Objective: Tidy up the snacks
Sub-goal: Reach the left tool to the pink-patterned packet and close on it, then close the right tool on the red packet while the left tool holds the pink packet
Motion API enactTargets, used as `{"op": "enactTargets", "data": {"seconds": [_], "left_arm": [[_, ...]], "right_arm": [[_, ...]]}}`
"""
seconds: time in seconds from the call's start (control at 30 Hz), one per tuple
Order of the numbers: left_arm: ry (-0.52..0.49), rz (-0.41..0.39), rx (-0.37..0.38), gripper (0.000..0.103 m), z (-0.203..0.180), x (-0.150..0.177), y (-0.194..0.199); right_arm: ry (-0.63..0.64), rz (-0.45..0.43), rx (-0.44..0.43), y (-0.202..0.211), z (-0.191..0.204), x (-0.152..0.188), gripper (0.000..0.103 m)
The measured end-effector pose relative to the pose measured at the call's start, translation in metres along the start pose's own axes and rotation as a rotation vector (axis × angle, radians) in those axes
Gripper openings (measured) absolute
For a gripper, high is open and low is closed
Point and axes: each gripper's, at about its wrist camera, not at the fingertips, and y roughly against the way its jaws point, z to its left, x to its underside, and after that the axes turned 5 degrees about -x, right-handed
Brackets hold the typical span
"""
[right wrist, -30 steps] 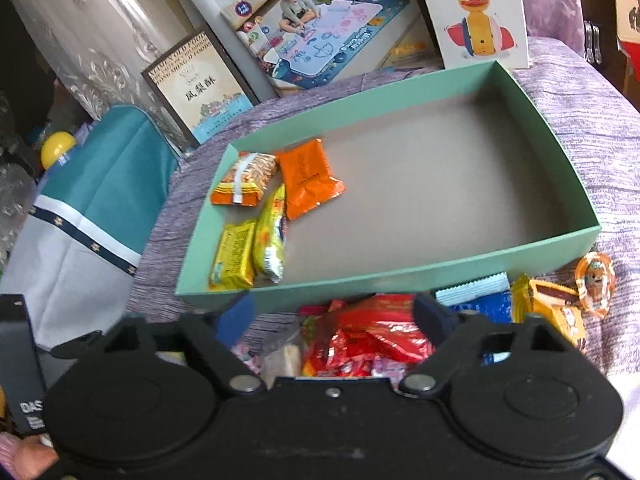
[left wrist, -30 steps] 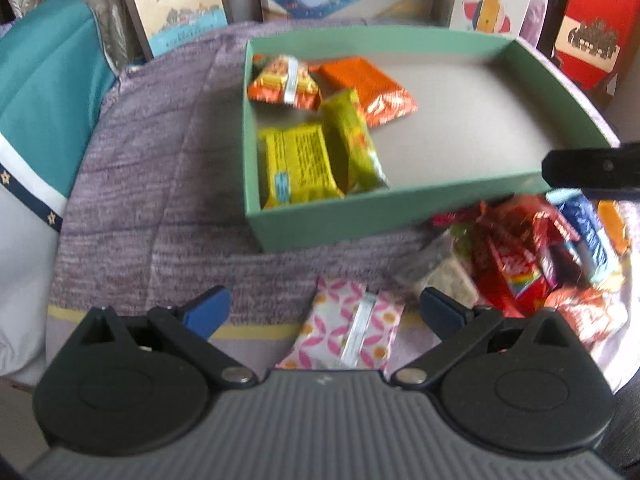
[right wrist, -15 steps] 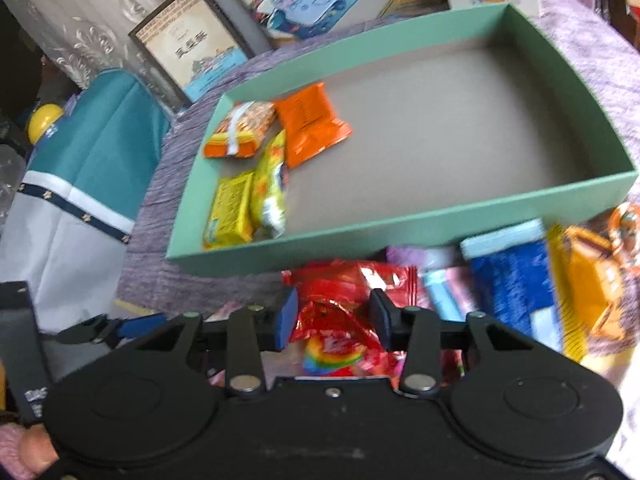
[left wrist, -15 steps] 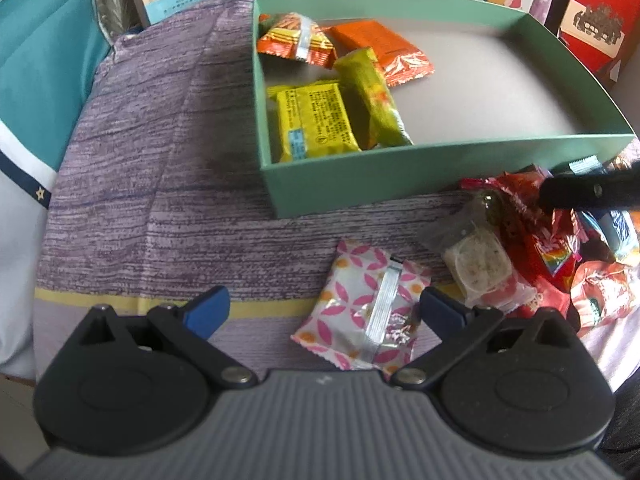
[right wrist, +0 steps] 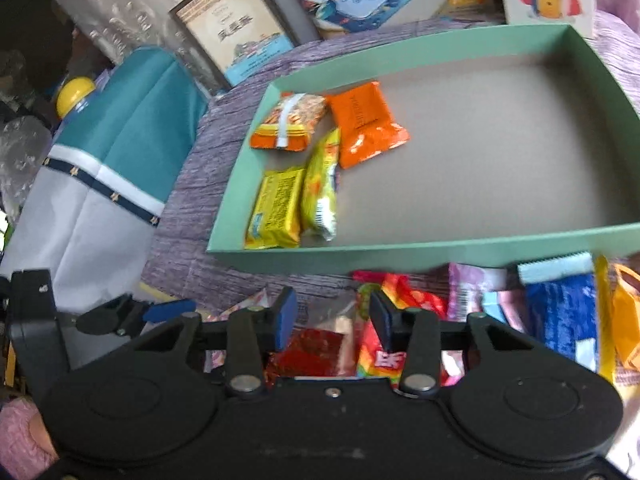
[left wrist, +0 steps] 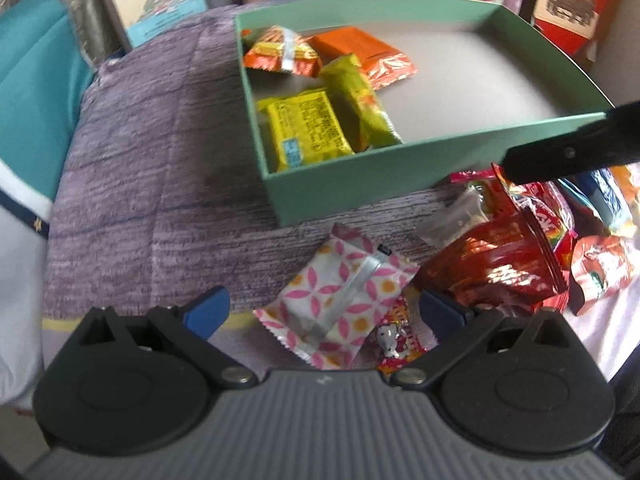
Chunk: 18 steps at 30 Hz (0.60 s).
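A green box [left wrist: 360,184] [right wrist: 400,254] holds two orange packets [left wrist: 280,54] [right wrist: 366,124] and two yellow packets [left wrist: 306,130] [right wrist: 276,208] at its left end. My left gripper [left wrist: 324,310] is open around a pink-flowered white packet [left wrist: 344,296] lying on the purple cloth. My right gripper [right wrist: 332,320] has its jaws partly closed on a red foil packet [right wrist: 316,352] and lifts it from the snack pile; the same packet [left wrist: 496,264] shows in the left wrist view under the right gripper's finger [left wrist: 568,154].
A pile of loose snacks [right wrist: 560,312] lies in front of the box on the right, also visible in the left wrist view [left wrist: 592,264]. A small Hello Kitty candy [left wrist: 394,344] lies by the flowered packet. Books and boxes [right wrist: 236,32] stand behind. A teal cushion [right wrist: 120,128] is at left.
My right gripper closed from wide open onto the red foil packet and raised it. My left gripper moved closer over the flowered packet and stayed open.
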Motion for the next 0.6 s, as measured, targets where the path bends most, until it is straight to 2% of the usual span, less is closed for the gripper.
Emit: {"op": "enactTargets", "data": {"seconds": [0.1, 0.17, 0.23, 0.3, 0.43, 0.6], "left_arm": [[-0.043, -0.012, 0.020, 0.101, -0.003, -0.002, -0.004], [-0.078, -0.017, 0.030, 0.077, -0.006, -0.001, -0.008], [-0.070, -0.005, 0.054, 0.054, -0.003, 0.000, -0.011], [-0.037, 0.001, 0.069, 0.045, 0.006, 0.001, -0.012], [0.036, 0.020, 0.045, 0.045, 0.026, 0.007, -0.013], [0.091, 0.036, 0.057, 0.049, 0.041, 0.012, -0.009]], "right_arm": [[0.033, 0.026, -0.029, -0.005, 0.008, 0.002, 0.042], [0.046, 0.040, -0.039, -0.009, 0.012, 0.004, 0.042], [0.049, 0.053, -0.042, -0.012, 0.015, 0.005, 0.043], [0.061, 0.066, -0.046, -0.015, 0.020, 0.007, 0.042], [0.119, 0.119, -0.055, -0.025, 0.034, 0.015, 0.042], [0.174, 0.145, -0.004, -0.031, 0.048, 0.035, 0.043]]}}
